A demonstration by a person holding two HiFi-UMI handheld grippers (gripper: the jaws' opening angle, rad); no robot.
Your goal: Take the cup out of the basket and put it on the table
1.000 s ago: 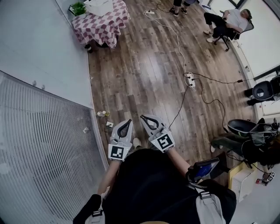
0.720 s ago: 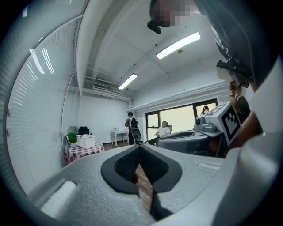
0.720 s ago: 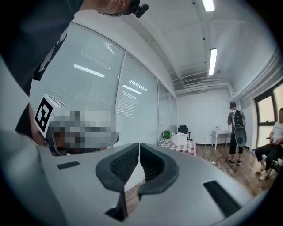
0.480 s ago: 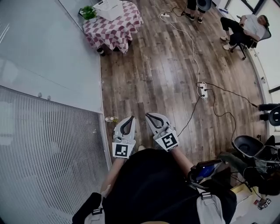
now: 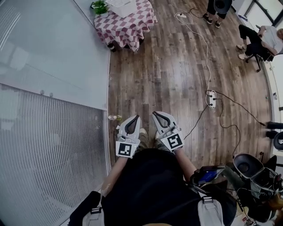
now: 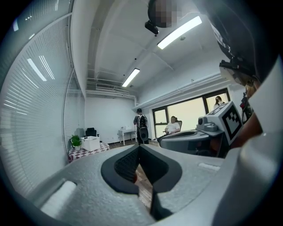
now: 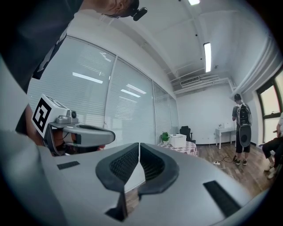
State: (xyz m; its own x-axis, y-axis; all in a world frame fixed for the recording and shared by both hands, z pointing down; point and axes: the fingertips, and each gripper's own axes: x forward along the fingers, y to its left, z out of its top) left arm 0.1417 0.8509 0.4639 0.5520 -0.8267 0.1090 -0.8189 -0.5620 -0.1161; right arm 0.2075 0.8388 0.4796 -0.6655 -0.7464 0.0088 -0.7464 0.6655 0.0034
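close by, left gripper [image 5: 135, 118] and right gripper [image 5: 154, 114] point ahead, jaws pressed together, empty. rightward a power strip [image 5: 212, 98] lies on the floor [image 5: 168, 66]. far off, the white basket [image 5: 123, 6] stands on the checked table [image 5: 132, 27] beside a plant [image 5: 100, 6]; only gripper views show its side, the cup perhaps hidden inside.

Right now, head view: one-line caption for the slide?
Head view: left gripper and right gripper, both shut and empty, held over the wood floor, far from the checkered table bearing the white basket.
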